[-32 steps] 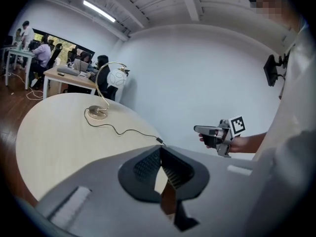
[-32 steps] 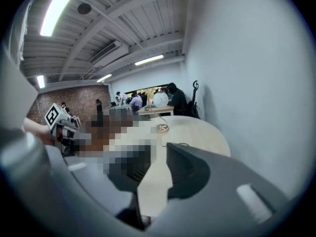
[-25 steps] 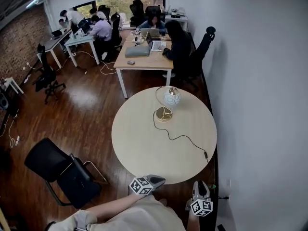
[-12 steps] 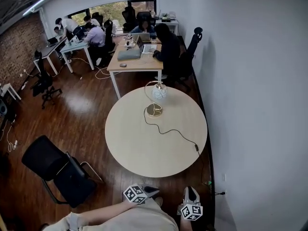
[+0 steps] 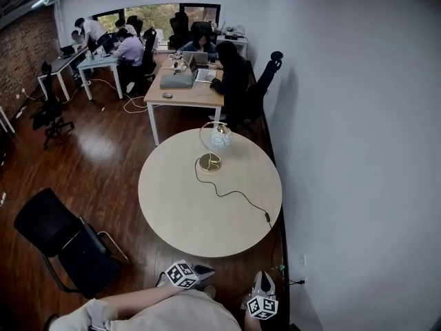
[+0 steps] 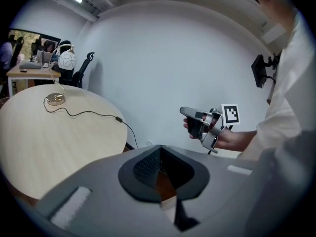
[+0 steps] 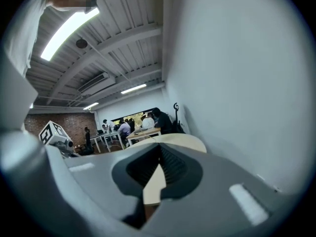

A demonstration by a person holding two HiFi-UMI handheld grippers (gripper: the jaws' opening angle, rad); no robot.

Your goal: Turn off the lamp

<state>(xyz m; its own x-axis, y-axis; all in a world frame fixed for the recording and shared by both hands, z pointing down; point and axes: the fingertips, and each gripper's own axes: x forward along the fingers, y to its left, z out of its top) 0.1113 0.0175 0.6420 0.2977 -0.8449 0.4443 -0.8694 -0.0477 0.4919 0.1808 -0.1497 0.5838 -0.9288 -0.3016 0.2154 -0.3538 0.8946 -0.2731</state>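
Both tongs, the left gripper [image 5: 204,269] and right gripper [image 5: 263,278], are hanging clenched and empty short of the round table [image 5: 207,216], sitting lower than a second ago; the lamp [image 5: 210,150] is standing at its far side, so switching it off is seemingly getting further away

- The near half of the round pale wooden counter [image 5: 207,226] lies bare ahead of my left gripper [image 5: 205,269] and my right gripper [image 5: 260,279], so there is open room to pass over it.
- The brass-footed lamp with the white globe shade [image 5: 219,139] stands on the far half.
- Its thin black cord [image 5: 231,193] snakes to the right rim and bars a low sweep from that side.
- The white wall [image 5: 344,150] hugs the counter's right edge, leaving a tight gap.
- The black office chair [image 5: 58,243] stands apart on the left, with open floor between it and the counter.
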